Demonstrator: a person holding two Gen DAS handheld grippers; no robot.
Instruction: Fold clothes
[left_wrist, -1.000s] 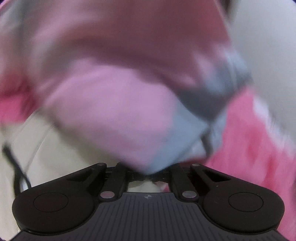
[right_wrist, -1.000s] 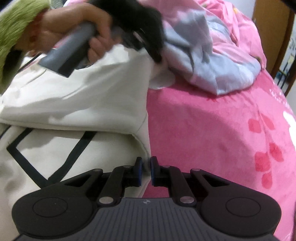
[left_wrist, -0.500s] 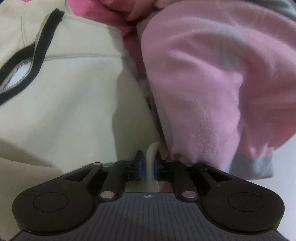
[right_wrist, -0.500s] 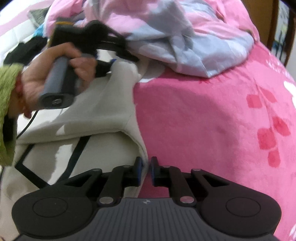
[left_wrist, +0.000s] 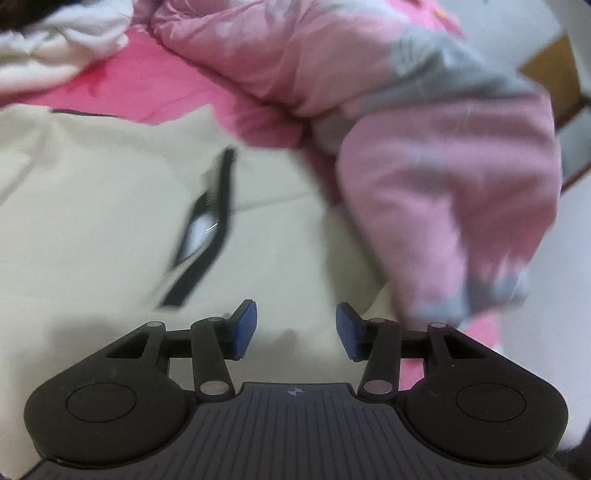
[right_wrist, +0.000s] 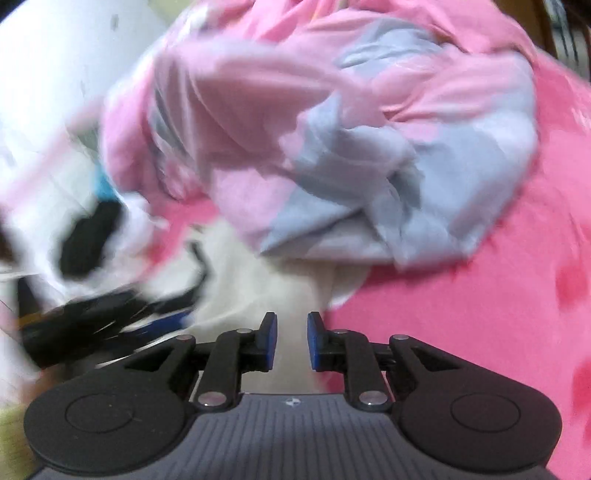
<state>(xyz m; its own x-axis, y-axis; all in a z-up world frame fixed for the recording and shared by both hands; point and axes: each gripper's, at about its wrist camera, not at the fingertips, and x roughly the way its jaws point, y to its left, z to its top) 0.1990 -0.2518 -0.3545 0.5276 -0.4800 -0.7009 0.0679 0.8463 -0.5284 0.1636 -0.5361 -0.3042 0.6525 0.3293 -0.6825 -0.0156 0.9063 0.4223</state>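
Observation:
A cream garment with black trim (left_wrist: 110, 206) lies spread on the pink bedspread (left_wrist: 122, 96). My left gripper (left_wrist: 295, 330) hovers over it, open, with nothing between its blue pads. In the right wrist view the same cream garment (right_wrist: 273, 280) lies just ahead of my right gripper (right_wrist: 291, 339), which is open with a narrow gap and holds nothing. The other gripper (right_wrist: 110, 317) shows as a dark blur at the lower left of that view.
A crumpled pink and grey-blue quilt (left_wrist: 424, 129) lies right beside the garment, also filling the upper right wrist view as the quilt (right_wrist: 332, 147). White bedding (left_wrist: 55, 48) lies at the far left. Pink bedspread (right_wrist: 480, 314) stretches to the right.
Both grippers were shut on the cream garment's edge half a second ago; both have let go and now stand open. The garment lies flat, and both views are blurred by motion.

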